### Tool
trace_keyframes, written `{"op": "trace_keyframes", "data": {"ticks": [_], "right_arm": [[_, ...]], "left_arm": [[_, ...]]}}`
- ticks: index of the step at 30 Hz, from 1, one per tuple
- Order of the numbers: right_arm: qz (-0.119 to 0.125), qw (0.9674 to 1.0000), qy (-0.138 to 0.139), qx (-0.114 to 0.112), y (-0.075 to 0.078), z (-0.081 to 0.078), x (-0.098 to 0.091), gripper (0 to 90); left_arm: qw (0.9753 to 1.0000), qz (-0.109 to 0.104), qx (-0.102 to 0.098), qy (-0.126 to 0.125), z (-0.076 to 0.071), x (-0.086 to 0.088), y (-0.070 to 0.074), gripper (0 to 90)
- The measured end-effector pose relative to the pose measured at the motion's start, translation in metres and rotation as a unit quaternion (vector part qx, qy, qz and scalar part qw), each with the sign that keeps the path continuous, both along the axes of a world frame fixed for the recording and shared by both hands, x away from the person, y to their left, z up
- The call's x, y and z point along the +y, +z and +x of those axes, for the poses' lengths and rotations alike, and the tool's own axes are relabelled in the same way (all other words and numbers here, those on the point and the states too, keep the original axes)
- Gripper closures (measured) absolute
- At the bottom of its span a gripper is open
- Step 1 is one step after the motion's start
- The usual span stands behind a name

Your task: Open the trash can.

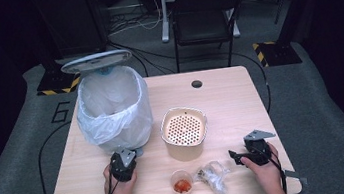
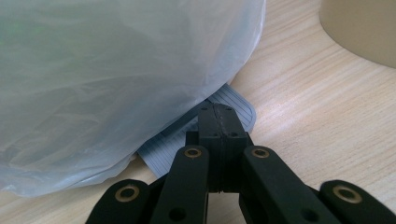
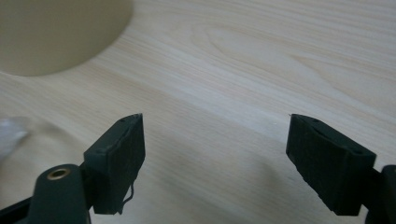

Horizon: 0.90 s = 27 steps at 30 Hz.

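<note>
1. Left claw [image 1: 127, 159]: seen from above, it sits at the foot of the waste bin [image 1: 113, 109], held by the person's left hand [image 1: 120, 183] near the front-left part of the desk [image 1: 231, 99]. In the left gripper view the jaws are pressed fully together, tip to tip. They lie over a grey ribbed pedal [image 2: 238, 106] that juts from under the bin's base. Whether the pedal is pinched between them or merely pressed from above cannot be told.

2. Waste bin: upright at the desk's left rear, lined with a translucent white bag [image 2: 116, 79] that hangs down over its sides; its lid [image 1: 96, 61] stands raised behind the opening.

3. Right claw [image 1: 234, 156]: held by the right hand [image 1: 265, 170] at the front-right of the desk and pointing left toward the crumpled clear wrapper [image 1: 213, 173]. The right gripper view shows both pads [image 3: 123, 158] well apart with bare wood between them; nothing is gripped. The wrapper's edge appears just at the left border of that view, clear of the pads.

4. Other items: a beige perforated basket [image 1: 184, 131] stands mid-desk; a small clear cup [image 1: 182, 184] with orange-red contents sits at the front edge, just left of the wrapper.

5. Surroundings: a black chair [image 1: 204, 19] stands on the floor beyond the desk.
</note>
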State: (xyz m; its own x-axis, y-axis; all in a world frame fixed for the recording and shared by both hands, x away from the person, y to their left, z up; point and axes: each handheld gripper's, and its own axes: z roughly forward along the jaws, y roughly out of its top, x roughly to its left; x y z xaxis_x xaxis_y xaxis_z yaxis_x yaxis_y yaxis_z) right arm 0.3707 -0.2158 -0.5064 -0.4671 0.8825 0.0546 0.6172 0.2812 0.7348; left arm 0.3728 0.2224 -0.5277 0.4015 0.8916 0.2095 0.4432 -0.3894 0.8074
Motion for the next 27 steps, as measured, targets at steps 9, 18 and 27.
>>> {"op": "trace_keyframes", "data": {"ticks": [9,18,27], "right_arm": [[0.030,0.9984,0.048,-0.006,0.031,-0.022,0.020,25.4],[0.032,0.9936,0.107,-0.019,0.041,-0.049,0.043,24.7],[0.033,0.9908,0.131,-0.013,0.031,-0.059,0.060,17.9]], "left_arm": [[1.0000,0.009,0.001,0.002,-0.001,-0.001,0.000,88.6],[0.9996,0.027,-0.010,0.005,-0.002,-0.004,-0.001,89.0],[0.9996,0.025,-0.011,0.006,-0.002,-0.005,-0.001,89.0]]}}
